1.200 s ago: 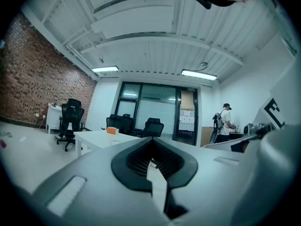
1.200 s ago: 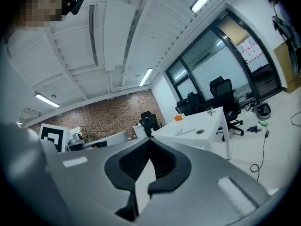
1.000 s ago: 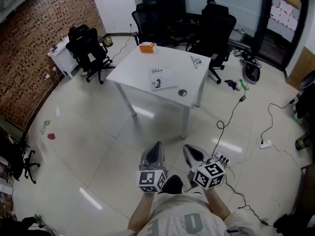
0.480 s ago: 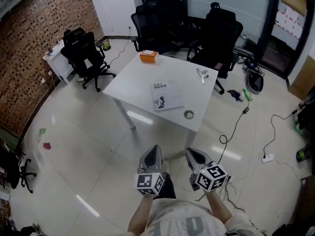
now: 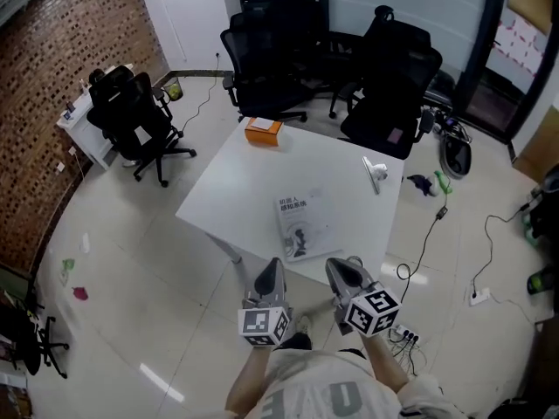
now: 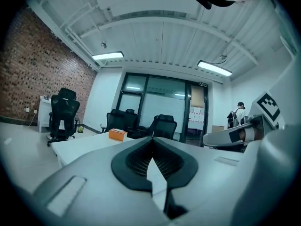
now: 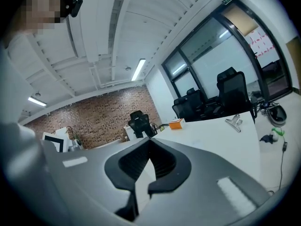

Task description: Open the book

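Both grippers are standing far nearer the white rectangular table (image 5: 249,186) than a second ago. Its near edge, then well ahead, is now lying just past their tips, and the book is showing lower in the head view, close to them.

Nothing of the task proper is being done yet. By my reading the approach is finishing, while reaching in, catching the cover and swinging it over are all still remaining.

A small orange box (image 5: 263,130) is sitting at 11 o'clock from the book, by the table's far corner. The grey two-jaw left gripper (image 5: 276,267) is hovering off the near edge at 7 o'clock from the book, its jaws pressed together on nothing.

The thin white paperback book (image 5: 306,225) with dark cover print is lying closed and flat, cover up, near the table's near edge, just beyond the two grippers. Its long axis is running roughly 11 to 5 o'clock, with the title end pointing away toward 11. Which long edge is the spine I cannot tell.

The matching right gripper (image 5: 339,269) is hovering at 5 o'clock from the book, likewise closed and empty. A silver metal clip (image 5: 375,172) is lying at 2 o'clock, by the table's right edge.
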`<state>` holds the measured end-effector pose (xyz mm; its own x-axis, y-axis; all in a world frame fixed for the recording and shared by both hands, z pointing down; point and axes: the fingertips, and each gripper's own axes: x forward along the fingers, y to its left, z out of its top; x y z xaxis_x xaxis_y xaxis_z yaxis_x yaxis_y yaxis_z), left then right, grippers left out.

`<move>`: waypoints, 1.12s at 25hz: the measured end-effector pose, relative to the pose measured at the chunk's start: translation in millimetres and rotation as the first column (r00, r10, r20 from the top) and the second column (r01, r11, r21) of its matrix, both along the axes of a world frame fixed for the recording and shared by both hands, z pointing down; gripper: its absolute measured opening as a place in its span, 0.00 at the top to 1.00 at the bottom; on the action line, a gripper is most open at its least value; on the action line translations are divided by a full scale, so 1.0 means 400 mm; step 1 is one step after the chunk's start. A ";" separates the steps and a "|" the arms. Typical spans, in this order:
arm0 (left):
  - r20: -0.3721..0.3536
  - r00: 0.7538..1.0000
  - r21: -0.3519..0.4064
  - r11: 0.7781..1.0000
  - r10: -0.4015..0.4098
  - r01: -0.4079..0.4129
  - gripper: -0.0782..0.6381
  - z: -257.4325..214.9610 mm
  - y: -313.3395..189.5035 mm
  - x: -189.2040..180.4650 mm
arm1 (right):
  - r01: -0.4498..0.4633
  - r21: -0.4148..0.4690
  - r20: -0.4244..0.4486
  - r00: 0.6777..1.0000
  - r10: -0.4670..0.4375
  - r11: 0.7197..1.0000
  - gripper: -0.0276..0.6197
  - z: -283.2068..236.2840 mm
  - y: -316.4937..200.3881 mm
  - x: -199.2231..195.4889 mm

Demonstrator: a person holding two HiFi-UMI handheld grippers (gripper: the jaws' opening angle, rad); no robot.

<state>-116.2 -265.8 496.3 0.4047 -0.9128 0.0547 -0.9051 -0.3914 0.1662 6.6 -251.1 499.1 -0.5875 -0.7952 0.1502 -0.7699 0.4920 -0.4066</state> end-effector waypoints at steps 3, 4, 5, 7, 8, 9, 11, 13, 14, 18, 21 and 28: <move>-0.003 0.999 0.005 0.999 0.048 -0.048 0.87 -0.005 -0.104 0.012 | -0.010 -0.044 0.030 0.999 0.012 0.999 0.95 0.009 -0.085 -0.005; -0.006 0.998 0.004 0.998 0.058 -0.058 0.87 -0.003 -0.127 0.017 | -0.009 -0.063 0.053 0.999 0.012 0.998 0.95 0.011 -0.104 -0.007; -0.006 0.998 -0.001 0.998 0.063 -0.063 0.87 -0.001 -0.143 0.020 | -0.007 -0.075 0.070 0.997 0.012 0.997 0.95 0.010 -0.119 -0.009; -0.006 0.998 -0.010 0.998 0.060 -0.060 0.87 0.008 -0.159 0.020 | 0.001 -0.075 0.069 0.998 0.005 0.997 0.95 0.006 -0.145 -0.015; -0.007 0.999 -0.013 0.998 0.054 -0.054 0.87 0.015 -0.166 0.018 | 0.008 -0.067 0.061 0.998 -0.004 0.998 0.95 0.003 -0.159 -0.019; -0.012 0.999 -0.018 0.999 0.043 -0.043 0.87 0.027 -0.176 0.015 | 0.021 -0.060 0.060 0.998 -0.017 0.998 0.95 0.000 -0.173 -0.023; -0.023 1.000 -0.043 0.999 0.008 -0.009 0.87 0.062 -0.197 0.010 | 0.057 -0.058 0.080 0.995 -0.052 0.997 0.95 -0.005 -0.199 -0.034; -0.016 1.000 -0.064 0.998 -0.011 0.010 0.87 0.090 -0.202 0.012 | 0.086 -0.057 0.085 0.993 -0.081 0.995 0.95 -0.005 -0.210 -0.044; -0.001 1.000 -0.067 0.998 -0.008 0.008 0.87 0.100 -0.198 0.017 | 0.091 -0.058 0.073 0.994 -0.087 0.994 0.95 0.005 -0.209 -0.047; 0.051 0.999 -0.073 0.997 0.000 0.004 0.87 0.127 -0.220 0.035 | 0.109 -0.118 0.011 0.994 -0.109 0.987 0.95 0.080 -0.225 -0.054; 0.100 0.995 -0.063 0.998 0.024 -0.018 0.87 0.160 -0.238 0.062 | 0.106 -0.148 -0.023 0.994 -0.111 0.983 0.95 0.142 -0.243 -0.038; 0.120 0.991 -0.128 0.991 0.062 -0.046 0.87 0.244 -0.238 0.083 | -0.021 -0.275 -0.288 0.956 -0.061 0.961 0.94 0.368 -0.312 0.040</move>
